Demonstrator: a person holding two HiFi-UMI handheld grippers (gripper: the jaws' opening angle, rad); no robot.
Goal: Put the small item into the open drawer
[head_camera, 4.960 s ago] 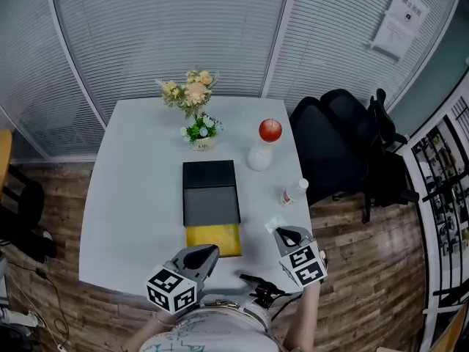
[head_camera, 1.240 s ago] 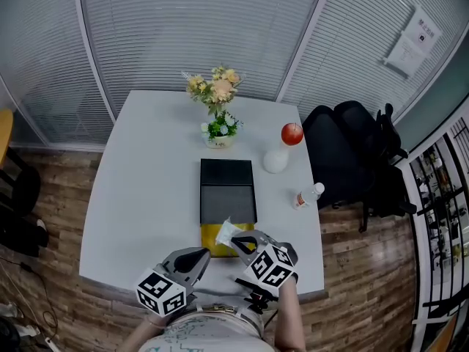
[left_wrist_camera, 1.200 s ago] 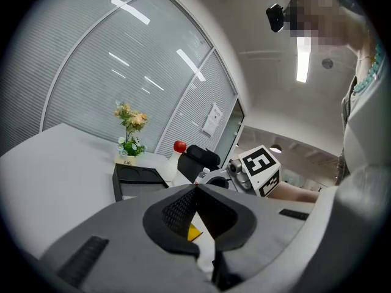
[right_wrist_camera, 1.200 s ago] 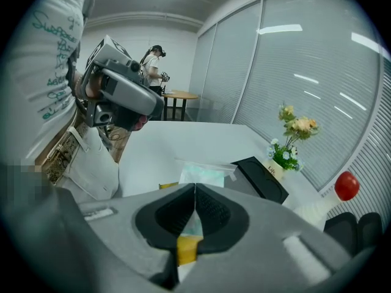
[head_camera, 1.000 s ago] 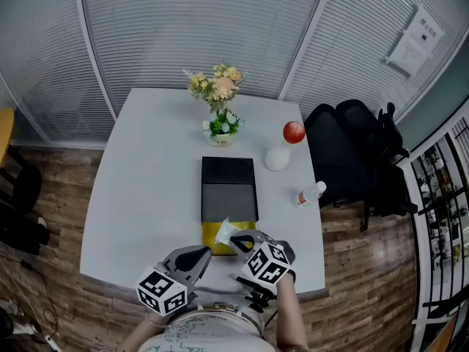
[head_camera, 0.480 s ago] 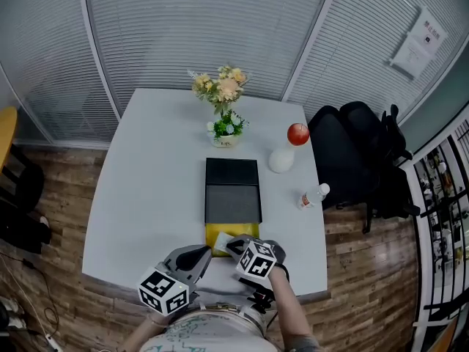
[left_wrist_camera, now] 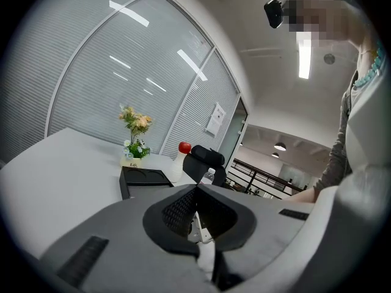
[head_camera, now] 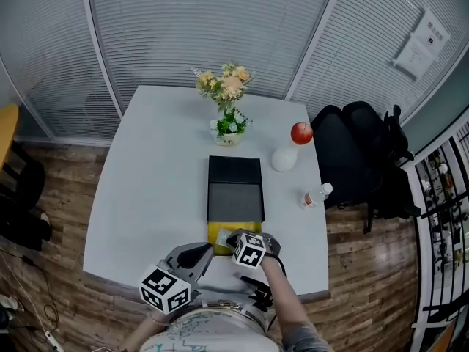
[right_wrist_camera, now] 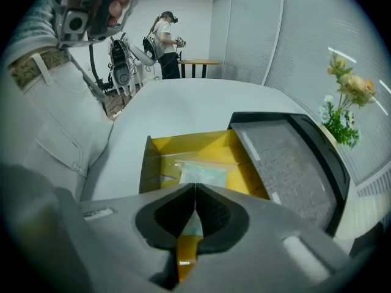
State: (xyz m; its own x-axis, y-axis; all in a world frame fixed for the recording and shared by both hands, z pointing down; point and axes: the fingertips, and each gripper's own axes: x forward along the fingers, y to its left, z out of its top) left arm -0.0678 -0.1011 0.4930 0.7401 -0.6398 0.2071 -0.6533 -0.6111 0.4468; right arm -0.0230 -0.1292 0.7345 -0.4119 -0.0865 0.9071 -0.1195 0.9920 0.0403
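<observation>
Right claw (right_wrist_camera: pixel 195 189) tipped steeply down, pinching packet (right_wrist_camera: pixel 201 174), seemingly inside yellow drawer (right_wrist_camera: pixel 150 162)

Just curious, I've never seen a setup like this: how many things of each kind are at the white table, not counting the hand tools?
drawer box: 1
pot of flowers: 1
water bottle: 1
white vase with red ball: 1
clear packet: 1
Total: 5

Small clear packet (right_wrist_camera: pixel 197 174), pale green inside, flat and crinkled, pinched by its near end in my right gripper (right_wrist_camera: pixel 195 191), reaching toward 12 o'clock into the yellow drawer (right_wrist_camera: pixel 151 163), which is pulled open toward 6 o'clock.
</observation>
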